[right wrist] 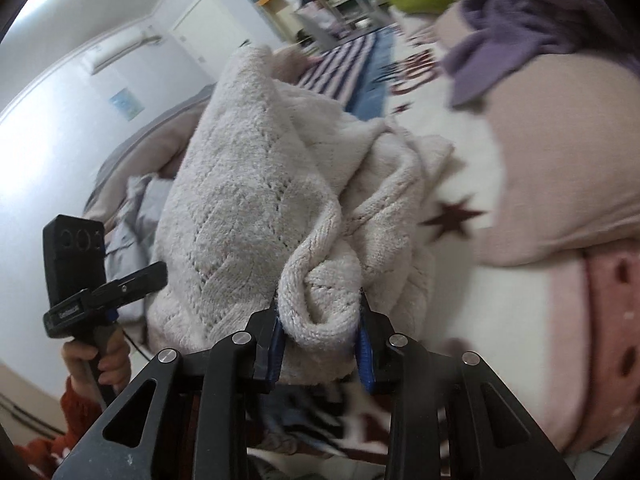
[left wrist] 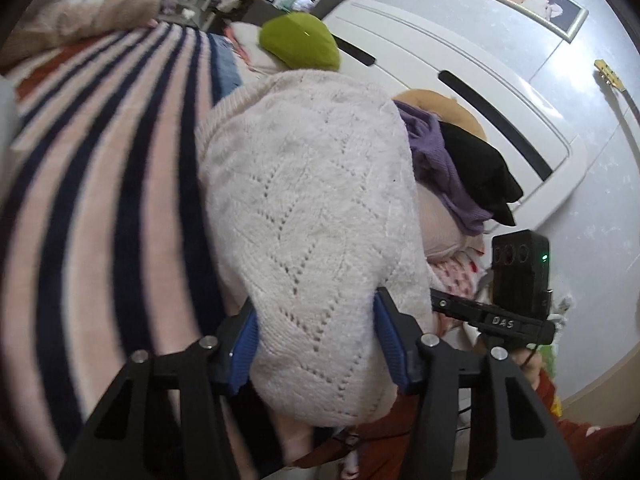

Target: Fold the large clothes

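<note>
A cream knitted sweater [left wrist: 304, 200] with an openwork pattern hangs lifted off the bed and fills the middle of the left wrist view. My left gripper [left wrist: 316, 344] is shut on a thick fold of it, one blue pad pressing in on each side. In the right wrist view the same sweater [right wrist: 240, 208] drapes away in bunched folds. My right gripper [right wrist: 320, 340] is shut on a rolled-up edge of it. Each view shows the other hand-held unit beside the sweater: one at the right [left wrist: 516, 280], one at the left [right wrist: 76, 276] gripped by a hand [right wrist: 108, 364].
A pink and navy striped blanket [left wrist: 100, 200] covers the bed on the left. Purple [left wrist: 432, 160] and black [left wrist: 480, 172] garments and a green cushion [left wrist: 300, 40] lie piled by the white headboard [left wrist: 440, 60]. A pink pillow [right wrist: 560, 160] rests on a white star-printed blanket [right wrist: 452, 216].
</note>
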A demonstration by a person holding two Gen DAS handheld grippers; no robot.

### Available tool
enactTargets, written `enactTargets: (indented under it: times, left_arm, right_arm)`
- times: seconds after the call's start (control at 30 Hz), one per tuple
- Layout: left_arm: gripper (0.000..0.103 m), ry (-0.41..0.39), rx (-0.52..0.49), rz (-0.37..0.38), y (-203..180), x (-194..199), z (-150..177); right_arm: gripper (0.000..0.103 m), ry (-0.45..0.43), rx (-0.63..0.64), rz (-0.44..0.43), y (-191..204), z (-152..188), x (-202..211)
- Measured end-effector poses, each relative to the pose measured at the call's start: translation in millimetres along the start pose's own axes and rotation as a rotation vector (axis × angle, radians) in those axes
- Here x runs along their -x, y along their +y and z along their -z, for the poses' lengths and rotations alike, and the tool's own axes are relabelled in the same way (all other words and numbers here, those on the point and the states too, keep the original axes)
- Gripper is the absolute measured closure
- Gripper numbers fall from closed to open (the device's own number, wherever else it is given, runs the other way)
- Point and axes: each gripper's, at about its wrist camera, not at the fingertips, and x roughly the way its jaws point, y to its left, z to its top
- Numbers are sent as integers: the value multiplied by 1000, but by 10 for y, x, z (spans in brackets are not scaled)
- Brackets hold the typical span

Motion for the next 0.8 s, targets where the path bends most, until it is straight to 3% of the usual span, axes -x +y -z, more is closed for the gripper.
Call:
enactTargets:
  times: [0.23,0.4,0.6,0.73,0.8]
  left_arm:
    - [60,-29,-20,-101,83,177,28]
    - [59,-27,-58,-94,-7,98,-4]
    - [57,-35,-73,-93,-30,40,-21]
    - [57,-41,-55,-64,20,35,-12]
    - [57,-44,-50,-58,32,33,-12]
  right_arm:
    - [78,20,77,-30,319,-71,-265]
    - [77,31,67,-8,229,-67,-256]
    - [75,35,53,36,248,1,155]
    - [74,-69,160,103,513,-144,512]
    - [74,-100,206,83,685,-253,620]
